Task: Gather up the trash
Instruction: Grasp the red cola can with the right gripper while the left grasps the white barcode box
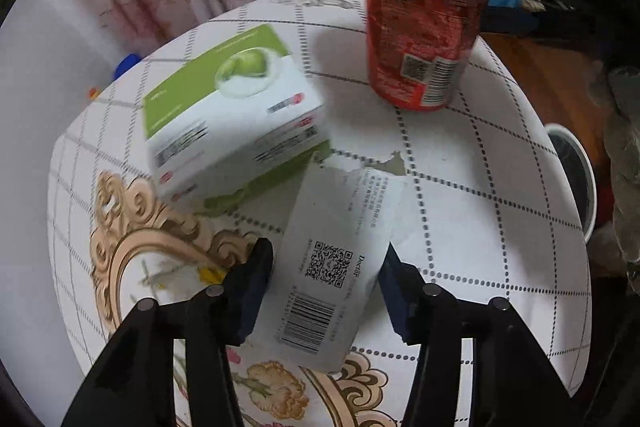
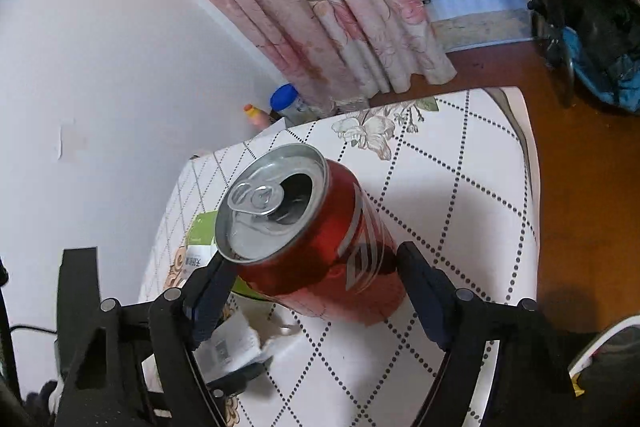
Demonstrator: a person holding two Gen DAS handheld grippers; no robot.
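Paper slip [image 1: 340,263]: flat on table [image 1: 480,227], between parted left gripper [image 1: 326,291] fingers, untouched.
Right gripper [image 2: 312,281]: clamped on tilted red can [image 2: 316,247].

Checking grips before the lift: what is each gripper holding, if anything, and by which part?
The right gripper clamps the red can across its upper body, just below the rim. The left gripper straddles the white torn packet, fingers apart, not gripping.
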